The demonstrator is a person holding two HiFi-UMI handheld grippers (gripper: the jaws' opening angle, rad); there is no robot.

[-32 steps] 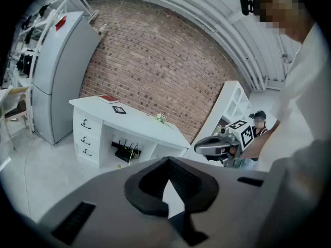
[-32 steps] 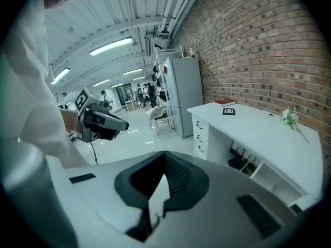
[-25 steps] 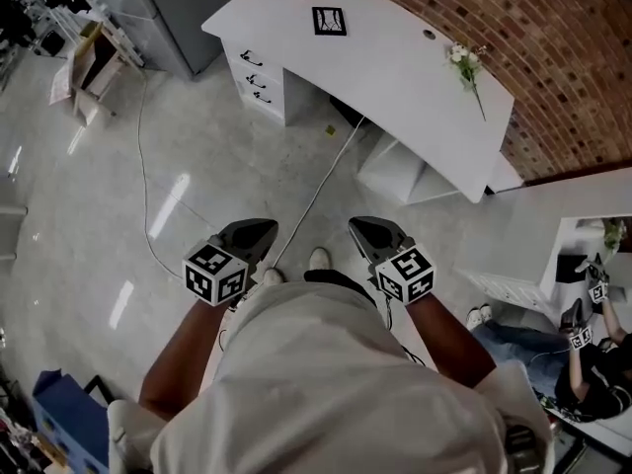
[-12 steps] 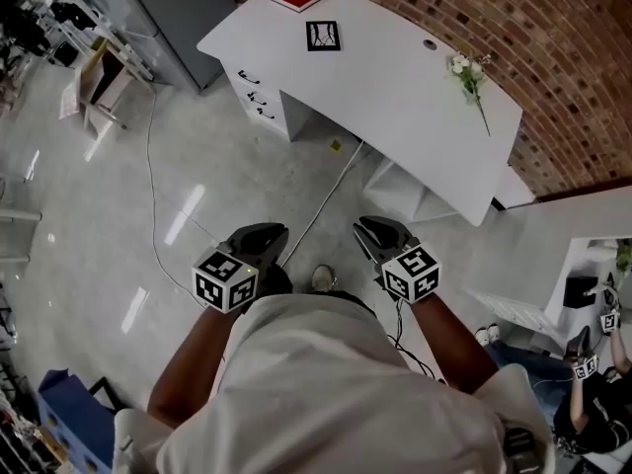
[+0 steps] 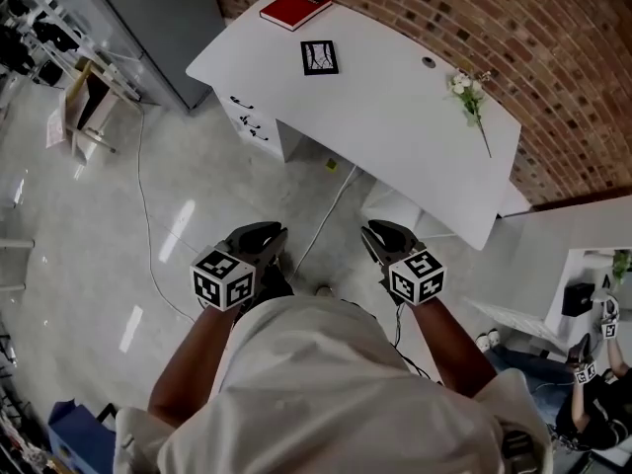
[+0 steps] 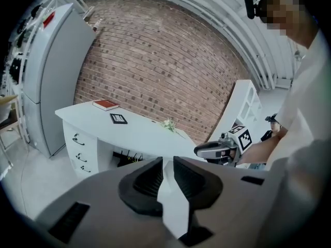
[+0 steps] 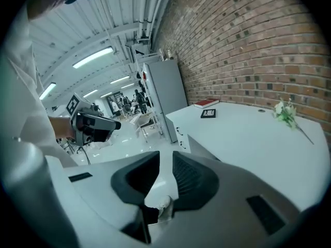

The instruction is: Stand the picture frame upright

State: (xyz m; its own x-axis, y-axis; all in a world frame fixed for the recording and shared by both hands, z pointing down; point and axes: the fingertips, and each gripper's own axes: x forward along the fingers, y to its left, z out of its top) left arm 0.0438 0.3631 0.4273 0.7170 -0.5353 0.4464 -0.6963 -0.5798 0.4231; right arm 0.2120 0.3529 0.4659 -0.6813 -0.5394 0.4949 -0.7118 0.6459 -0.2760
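Here, we are standing on the floor (image 5: pixel 148 196), well short of the white desk (image 5: pixel 415 136), holding both tongs out before us. The left tongs (image 6: pixel 167 164) are standing slightly spread, their jaws having just been opening, with nothing between them. The right tongs (image 7: pixel 165 161) are gaping a little too, pinching nothing. The frame (image 5: pixel 319 57) is lying flat on the desk near its far left end, close to a red book (image 5: pixel 296 6) and well apart from both tongs. A flower sprig (image 5: pixel 470 85) is lying toward the desk's right end, by the brick wall (image 5: pixel 553 57).
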